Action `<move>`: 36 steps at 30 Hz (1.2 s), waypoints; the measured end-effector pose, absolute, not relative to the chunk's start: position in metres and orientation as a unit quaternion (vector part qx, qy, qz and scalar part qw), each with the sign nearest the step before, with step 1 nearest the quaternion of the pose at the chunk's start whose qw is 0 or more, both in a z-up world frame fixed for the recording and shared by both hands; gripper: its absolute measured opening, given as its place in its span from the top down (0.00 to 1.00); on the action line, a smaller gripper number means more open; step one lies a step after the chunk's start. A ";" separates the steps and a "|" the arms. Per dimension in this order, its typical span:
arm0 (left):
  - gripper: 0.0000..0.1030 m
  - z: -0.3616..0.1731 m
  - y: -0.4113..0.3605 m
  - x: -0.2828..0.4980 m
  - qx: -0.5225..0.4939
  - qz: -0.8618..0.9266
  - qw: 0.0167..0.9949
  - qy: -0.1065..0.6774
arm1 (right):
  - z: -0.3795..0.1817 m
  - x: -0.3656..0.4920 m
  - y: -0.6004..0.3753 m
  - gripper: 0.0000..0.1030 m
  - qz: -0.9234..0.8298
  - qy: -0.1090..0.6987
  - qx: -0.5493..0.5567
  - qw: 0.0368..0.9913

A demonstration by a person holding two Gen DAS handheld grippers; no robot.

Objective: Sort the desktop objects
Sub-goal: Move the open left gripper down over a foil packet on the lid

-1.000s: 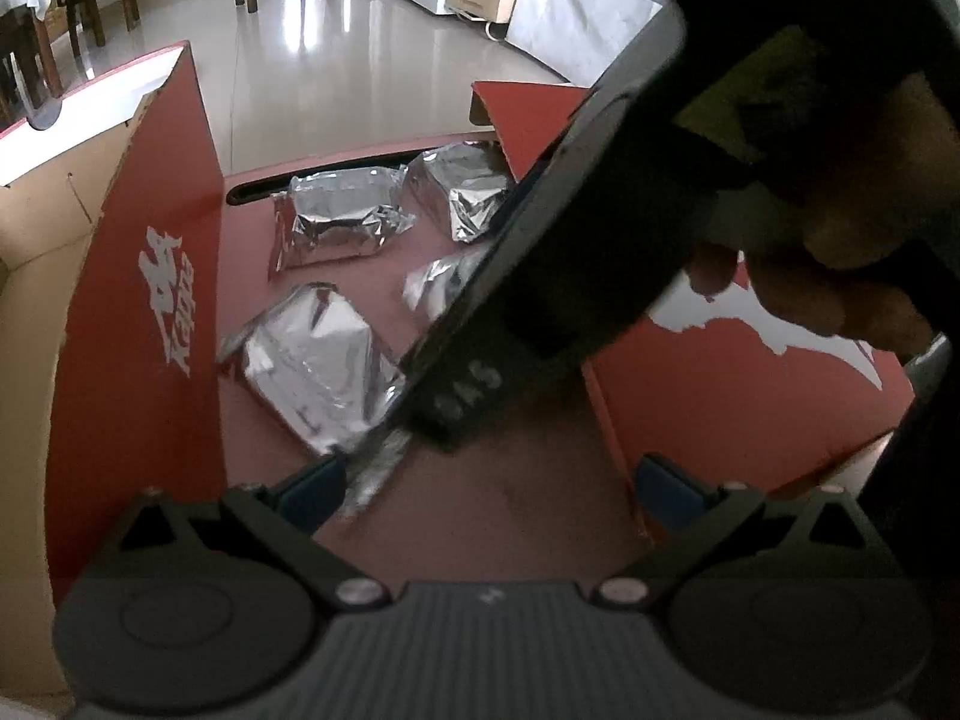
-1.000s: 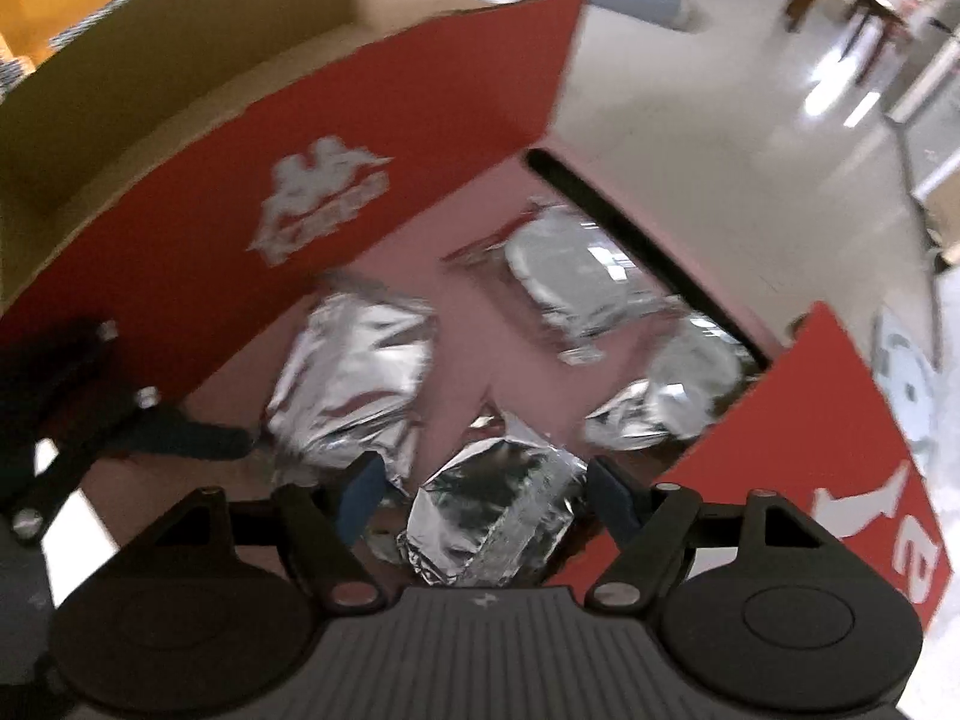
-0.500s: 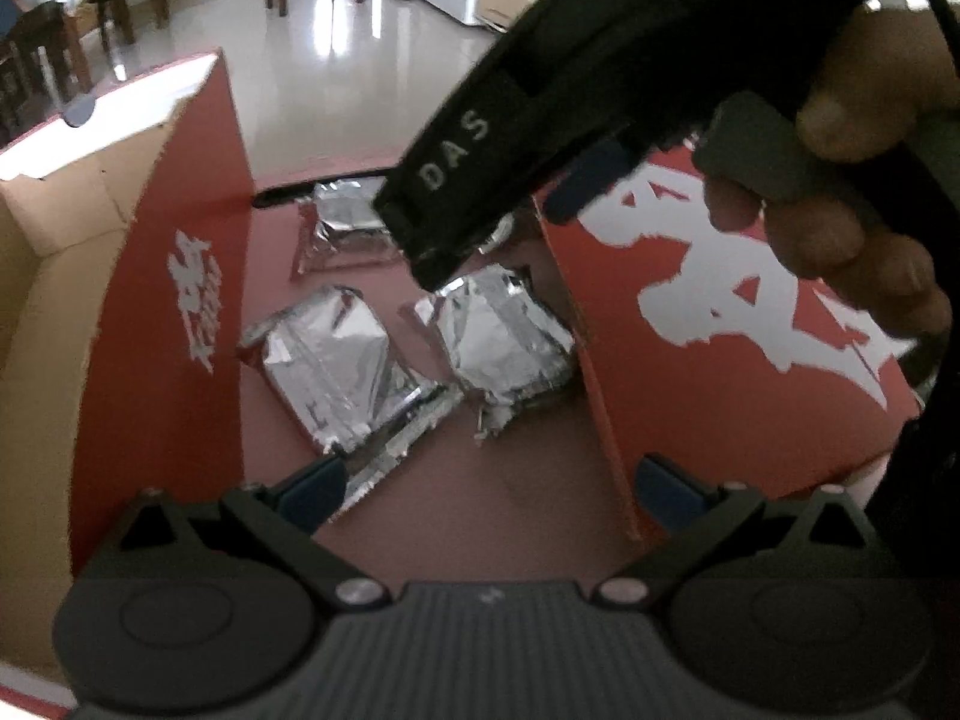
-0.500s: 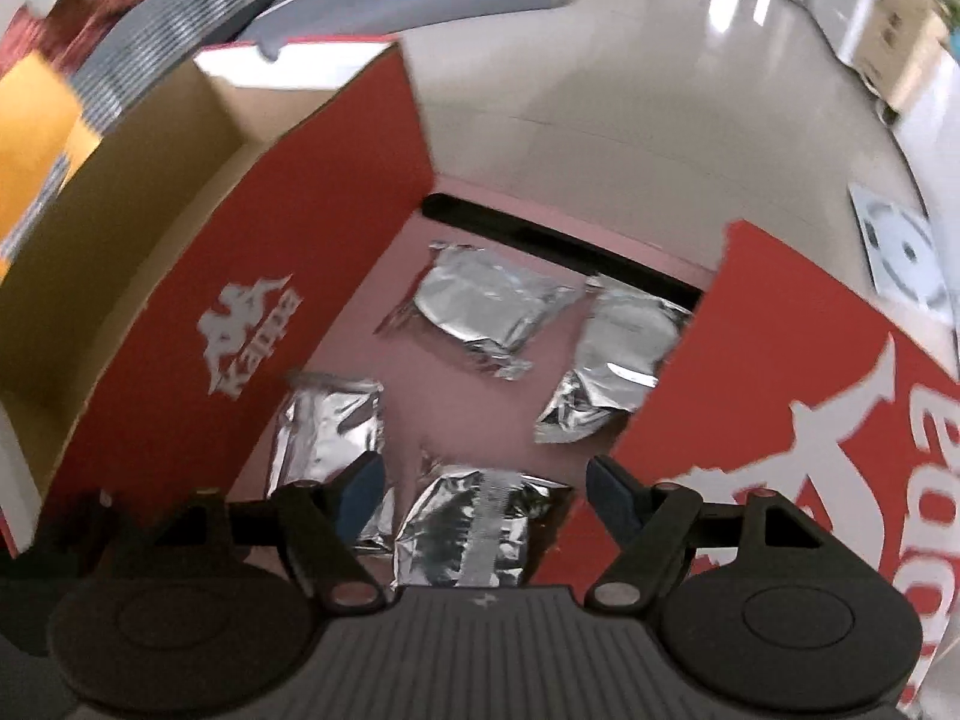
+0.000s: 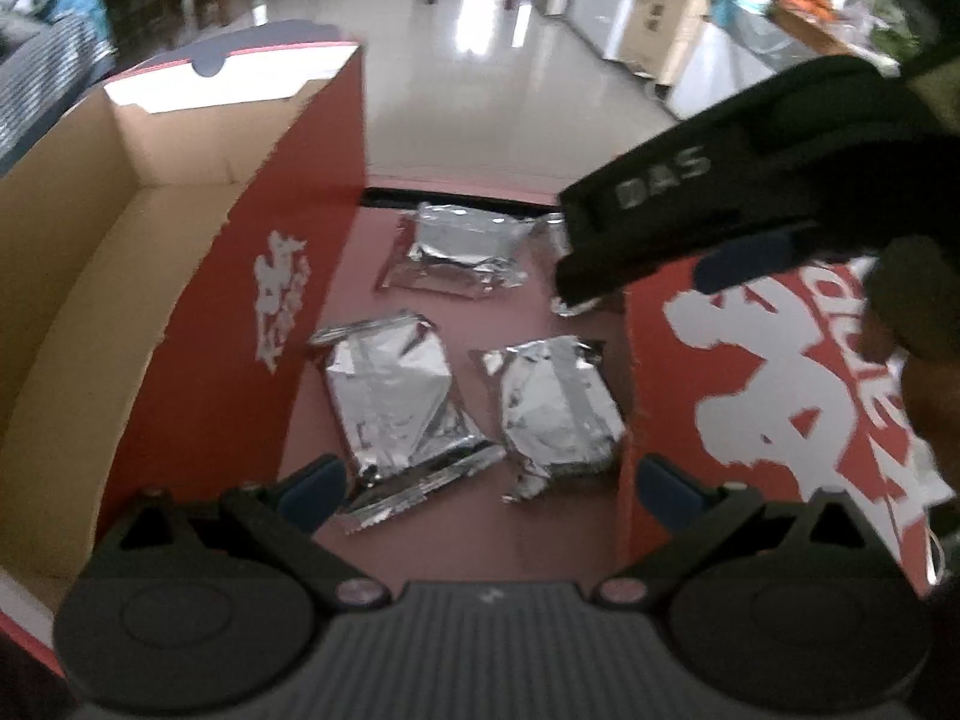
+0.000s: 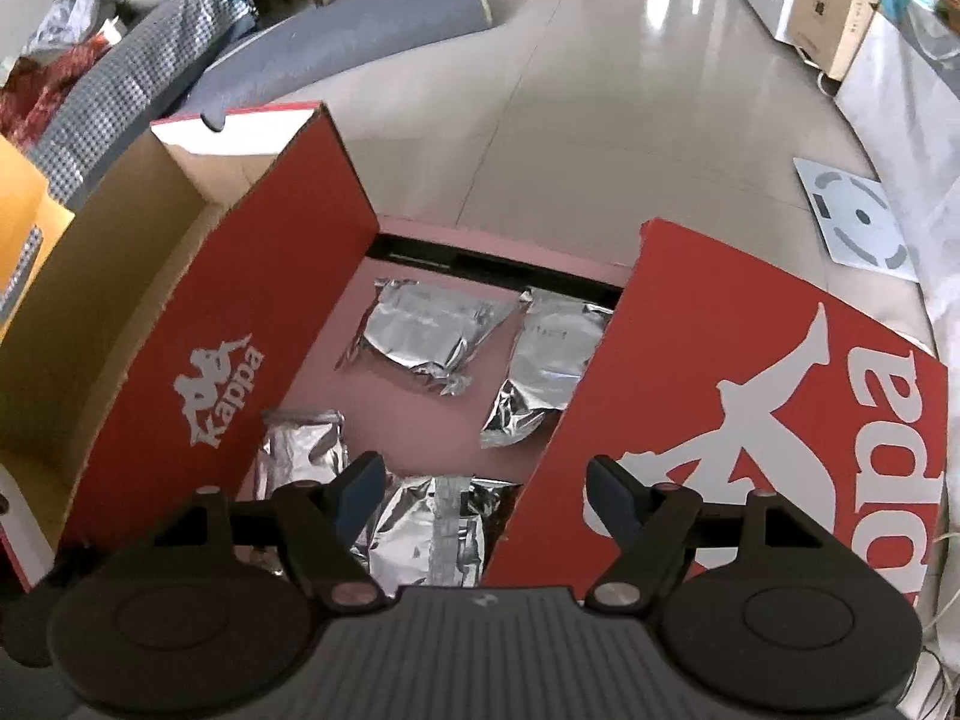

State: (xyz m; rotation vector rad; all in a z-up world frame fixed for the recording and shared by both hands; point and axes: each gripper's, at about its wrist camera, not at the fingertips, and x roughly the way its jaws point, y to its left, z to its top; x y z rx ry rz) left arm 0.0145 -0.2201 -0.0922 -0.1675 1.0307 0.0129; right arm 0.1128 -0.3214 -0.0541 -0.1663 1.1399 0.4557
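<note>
Left wrist view is showing four foil packets [image 5: 396, 396] lying on the pink desktop [image 5: 456, 330] between two red Kappa boxes [image 5: 228, 324], while the left gripper [image 5: 486, 483] and right gripper [image 6: 486, 489] are hovering above, jaws apart and empty.

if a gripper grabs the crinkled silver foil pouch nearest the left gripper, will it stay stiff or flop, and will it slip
The crinkled silver foil pouch would probably sag rather than stay stiff: its skin is creased and puffed. Its flat serrated seal edge looks thin, so it may bend under a pinch. The shiny film could slip on the pink surface if pushed.
</note>
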 end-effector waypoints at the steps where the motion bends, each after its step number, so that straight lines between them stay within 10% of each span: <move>1: 0.00 -0.093 -0.221 0.017 -0.081 0.015 0.865 0.495 | -0.052 0.113 -0.323 0.28 0.213 0.533 -0.075 0.815; 36: 0.02 -0.128 -0.180 0.062 -0.289 0.266 0.752 0.529 | -0.040 0.118 -0.339 0.28 0.197 0.529 -0.046 0.824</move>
